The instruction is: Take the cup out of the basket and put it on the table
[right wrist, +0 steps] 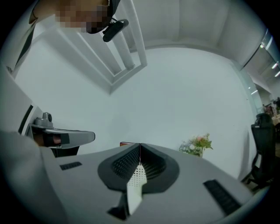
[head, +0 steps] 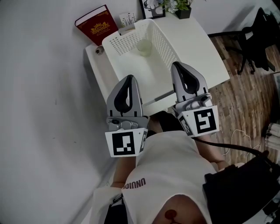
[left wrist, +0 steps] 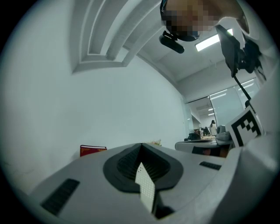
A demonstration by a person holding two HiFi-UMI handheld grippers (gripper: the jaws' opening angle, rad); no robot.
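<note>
A pale translucent cup (head: 144,47) stands upright inside the white perforated basket (head: 166,46) on the white table (head: 199,48), near the basket's far end. Both grippers are held up near the person's chest, at the table's near edge and well short of the cup. My left gripper (head: 129,78) is shut with nothing in it; in the left gripper view its jaws (left wrist: 141,146) meet at the tip and point at the wall. My right gripper (head: 175,65) is also shut and empty, its tip (right wrist: 139,146) over the basket's near rim. Neither gripper view shows the cup.
A red book (head: 97,24) leans against the wall behind the basket's left corner, red book (left wrist: 92,150). A small framed picture (head: 153,8) and a potted plant (head: 181,8) stand at the table's far edge; flowers (right wrist: 197,144). A black office chair (head: 258,30) stands on the wooden floor to the right.
</note>
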